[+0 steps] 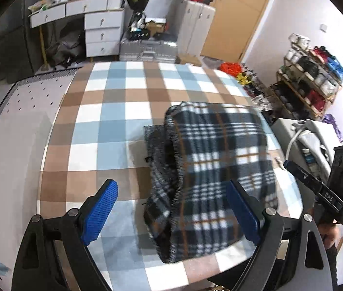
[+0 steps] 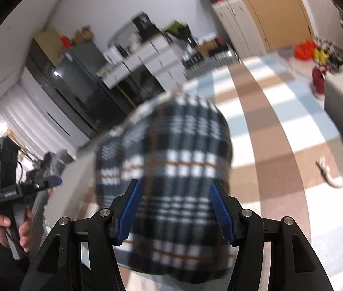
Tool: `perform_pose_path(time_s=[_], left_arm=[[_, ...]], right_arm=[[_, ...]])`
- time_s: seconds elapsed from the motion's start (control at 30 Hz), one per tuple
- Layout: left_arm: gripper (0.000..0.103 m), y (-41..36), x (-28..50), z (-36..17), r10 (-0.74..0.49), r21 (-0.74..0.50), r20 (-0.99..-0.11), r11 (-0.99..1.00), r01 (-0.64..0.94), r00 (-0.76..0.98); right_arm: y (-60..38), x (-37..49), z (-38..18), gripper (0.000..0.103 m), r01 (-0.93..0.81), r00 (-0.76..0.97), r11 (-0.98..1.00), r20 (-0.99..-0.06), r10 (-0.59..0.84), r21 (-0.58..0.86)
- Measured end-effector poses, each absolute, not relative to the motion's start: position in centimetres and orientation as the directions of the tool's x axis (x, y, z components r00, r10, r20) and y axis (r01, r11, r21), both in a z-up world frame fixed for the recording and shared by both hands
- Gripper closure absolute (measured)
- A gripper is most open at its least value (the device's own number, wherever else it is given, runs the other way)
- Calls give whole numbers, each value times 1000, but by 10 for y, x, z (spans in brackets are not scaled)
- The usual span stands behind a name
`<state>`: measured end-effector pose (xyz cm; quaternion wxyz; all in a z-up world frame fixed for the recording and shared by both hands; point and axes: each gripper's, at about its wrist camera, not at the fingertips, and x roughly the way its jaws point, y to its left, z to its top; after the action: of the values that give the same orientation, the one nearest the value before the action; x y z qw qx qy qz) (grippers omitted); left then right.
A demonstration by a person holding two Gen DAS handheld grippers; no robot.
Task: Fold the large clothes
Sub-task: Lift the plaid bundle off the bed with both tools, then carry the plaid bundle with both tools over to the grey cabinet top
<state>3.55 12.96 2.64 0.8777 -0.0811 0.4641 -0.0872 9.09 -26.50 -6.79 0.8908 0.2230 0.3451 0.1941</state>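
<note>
- the plaid garment (image 1: 219, 169) lay as a compact folded bundle on the checked tablecloth (image 1: 113, 111), near the front edge of the table, probably because the folding was nearly finished.
- the left gripper (image 1: 171, 208) stood wide open above the cloth, holding nothing; its pads were clear of the fabric.
- the right gripper (image 2: 175, 211) was also open and empty, with the bundle seen between its pads but not pinched.

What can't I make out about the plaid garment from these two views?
- Plaid garment, left wrist view: near edge cut off behind the left tool; what kind of garment it is stays unclear.
- Same garment, right wrist view: blurred; the right tool covers its near end.
</note>
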Motion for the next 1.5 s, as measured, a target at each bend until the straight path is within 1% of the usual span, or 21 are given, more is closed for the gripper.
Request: perform_pose_path(time_s=[0.03,0.1,0.2,0.23,0.27,0.3,0.33,0.37,0.4,0.5,0.57,0.77,0.8,0.83,0.87,0.97,1.1,1.2,1.23,1.27,1.5], left_arm=[[15,127,33,29,-226,-218,-794,972,82,565],[15,123,32,29,-219,-204,-788,975,92,576],[15,112,48,11,-189,-142,-822,981,129,537],[15,111,51,6,-183,-139,-834,983,123,521],[15,111,60,-4,-196,-160,-850,980,116,489],[15,113,74,-19,-233,-206,-869,972,109,437],[15,115,84,-29,-261,-246,-877,965,90,404],[15,121,98,-44,-310,-311,-878,949,58,365],[15,124,107,-52,-337,-344,-879,938,39,337],[15,129,133,-74,-360,-371,-895,929,10,262],[15,132,145,-83,-399,-406,-888,914,15,228],[14,145,173,-109,-564,-567,-816,823,9,124],[12,145,176,-112,-578,-580,-809,815,17,105],[5,143,179,-115,-591,-590,-803,807,26,79],[3,140,183,-121,-600,-599,-799,800,42,39],[3,135,192,-129,-616,-616,-787,786,61,-7],[3,140,206,-139,-669,-669,-743,743,19,-7],[4,142,213,-143,-686,-686,-727,727,20,1],[7,141,215,-143,-683,-683,-730,730,28,8],[13,140,215,-143,-684,-684,-729,729,36,13],[33,136,211,-126,-699,-694,-715,715,83,35]], right_arm=[[-265,88,-64,31,-195,702,822,-509,498,535],[-264,83,-58,30,-205,723,816,-479,498,540],[-262,88,-61,25,-181,711,821,-504,490,542],[-262,89,-63,17,-168,706,825,-518,482,539],[-263,94,-67,14,-155,695,827,-535,479,540],[-265,100,-73,7,-146,678,824,-552,486,547],[-266,103,-78,5,-138,660,824,-569,491,550],[-267,109,-85,5,-121,639,828,-596,487,547],[-268,113,-92,5,-105,622,835,-619,479,540],[-271,125,-109,5,-95,561,834,-663,496,544],[-270,133,-121,5,-95,521,834,-687,506,543],[-269,150,-133,0,-115,455,756,-642,617,645],[-268,153,-137,0,-110,430,732,-632,645,673],[-266,157,-142,0,-101,405,708,-622,671,698],[-264,160,-147,0,-94,382,687,-611,694,721],[-256,165,-151,0,-98,348,682,-617,706,724],[-253,169,-152,0,-116,328,671,-609,722,733],[-255,169,-152,8,-125,316,661,-602,734,740],[-256,168,-153,12,-122,314,653,-595,740,748],[-259,170,-155,14,-119,314,648,-591,743,752],[-254,158,-145,26,-169,361,682,-600,714,711]])
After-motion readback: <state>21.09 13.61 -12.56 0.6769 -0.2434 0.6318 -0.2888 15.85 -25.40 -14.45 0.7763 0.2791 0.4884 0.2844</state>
